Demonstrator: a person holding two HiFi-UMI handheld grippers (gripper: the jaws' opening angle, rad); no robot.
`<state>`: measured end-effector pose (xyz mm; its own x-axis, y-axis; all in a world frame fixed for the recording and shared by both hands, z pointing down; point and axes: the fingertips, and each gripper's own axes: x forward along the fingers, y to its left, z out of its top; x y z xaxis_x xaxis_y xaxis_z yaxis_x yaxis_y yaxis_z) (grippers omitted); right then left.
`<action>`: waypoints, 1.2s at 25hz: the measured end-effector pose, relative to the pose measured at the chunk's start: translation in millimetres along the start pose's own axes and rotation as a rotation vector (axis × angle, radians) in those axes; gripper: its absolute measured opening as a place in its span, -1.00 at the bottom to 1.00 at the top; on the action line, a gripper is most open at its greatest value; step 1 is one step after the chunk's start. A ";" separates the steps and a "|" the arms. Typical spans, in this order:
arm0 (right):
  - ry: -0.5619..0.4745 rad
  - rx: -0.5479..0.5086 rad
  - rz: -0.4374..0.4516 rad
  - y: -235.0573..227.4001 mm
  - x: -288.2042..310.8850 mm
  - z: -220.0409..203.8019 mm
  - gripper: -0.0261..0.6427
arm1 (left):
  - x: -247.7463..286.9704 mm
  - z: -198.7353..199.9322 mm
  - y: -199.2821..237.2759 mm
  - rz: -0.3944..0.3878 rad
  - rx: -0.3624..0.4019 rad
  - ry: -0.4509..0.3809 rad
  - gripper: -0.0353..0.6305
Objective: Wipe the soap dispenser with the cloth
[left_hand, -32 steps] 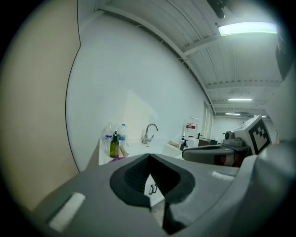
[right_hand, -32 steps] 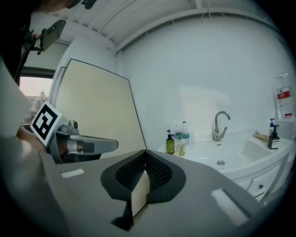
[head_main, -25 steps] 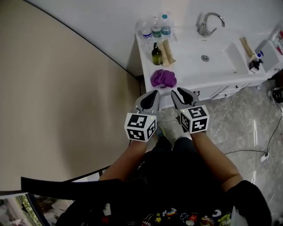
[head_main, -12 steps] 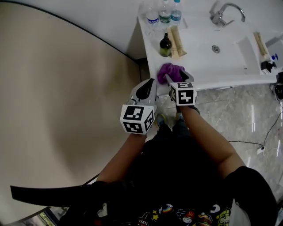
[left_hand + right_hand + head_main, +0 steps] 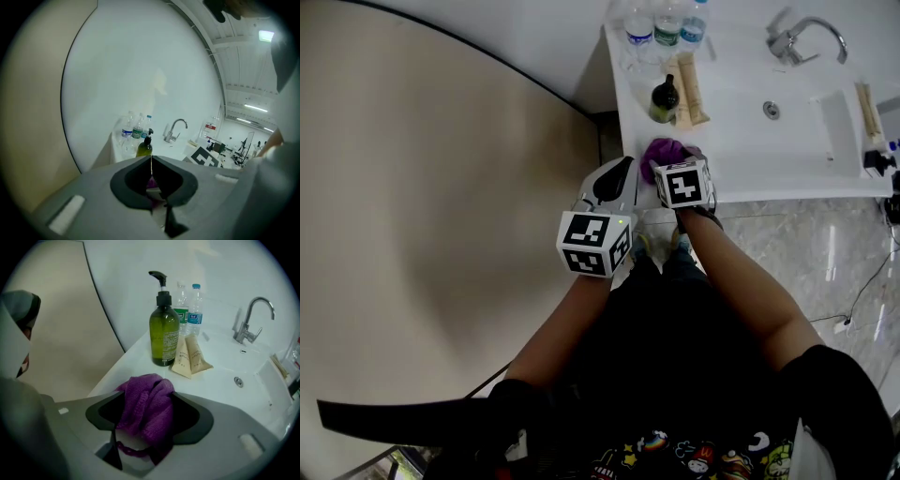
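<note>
The cloth (image 5: 140, 399) is a purple knitted piece, bunched into a loose heap near the front edge of the white desk (image 5: 220, 369). The soap dispenser (image 5: 164, 329) stands upright further back, just beside two beige sachets (image 5: 190, 357) and in front of the water bottles (image 5: 187, 310). The right gripper (image 5: 150, 413) is tilted down over the heap. Its jaws have just been opening and stand wide, with the cloth between them but not pinched. The left gripper (image 5: 151, 164) hangs short of the desk with its jaws together and nothing between them. The cloth is judged light, soft and limp. It should compress readily and will drape rather than hold a shape. Take hold across the thick middle of the bunch so that a pad of fabric projects beyond the jaw tips for wiping. A grip on a loose edge would probably let the rest trail. The dispenser is judged rigid and glossy, so likely slippery, and tall on a narrow base. Sideways wiping pressure may tip or slide it. Steady it at the body below the black pump, not at the spout.
</note>
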<state>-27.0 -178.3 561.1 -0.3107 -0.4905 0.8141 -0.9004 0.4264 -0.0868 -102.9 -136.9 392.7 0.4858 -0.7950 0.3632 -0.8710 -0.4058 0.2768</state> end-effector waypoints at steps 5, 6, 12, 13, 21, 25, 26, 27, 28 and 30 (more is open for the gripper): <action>0.019 -0.058 0.047 1.4 7.8 3.3 -0.26 | 3.0 -0.6 8.0 0.033 -0.016 0.013 -0.89; 0.014 -0.055 0.061 1.6 7.8 2.9 -0.30 | 4.0 -1.1 8.6 0.039 -0.019 0.017 -0.89; -0.073 -0.050 0.105 -8.0 -18.4 12.0 -0.45 | 17.4 -0.6 -1.1 0.053 -0.010 0.034 -0.89; -0.095 -0.049 0.107 -13.3 -24.2 16.5 -0.45 | 21.2 0.0 -4.6 0.052 -0.008 0.035 -0.89; -0.338 -0.079 0.114 -71.6 -79.1 95.6 -0.47 | 39.6 1.6 -38.0 0.075 0.018 0.061 -0.89; -0.465 -0.124 0.110 -99.0 -102.5 151.4 -0.47 | 38.7 -1.3 -46.8 0.121 0.020 0.080 -0.89; -0.483 -0.144 0.115 -101.8 -102.1 160.4 -0.47 | 37.4 -2.3 -47.8 0.137 0.022 0.085 -0.89; -0.493 -0.161 0.125 -102.7 -99.1 166.6 -0.47 | 35.9 -3.3 -48.5 0.153 0.025 0.090 -0.89; -0.498 -0.179 0.137 -102.3 -94.3 170.3 -0.47 | 34.4 -4.6 -49.2 0.168 0.028 0.094 -0.89; -0.494 -0.217 0.157 -99.5 -82.1 171.4 -0.47 | 30.9 -7.9 -50.8 0.194 0.033 0.102 -0.89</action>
<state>36.0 -310.7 404.5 -0.5887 -0.6841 0.4306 -0.7648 0.6439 -0.0226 -43.0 -137.4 396.8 0.3119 -0.8106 0.4956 -0.9501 -0.2655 0.1637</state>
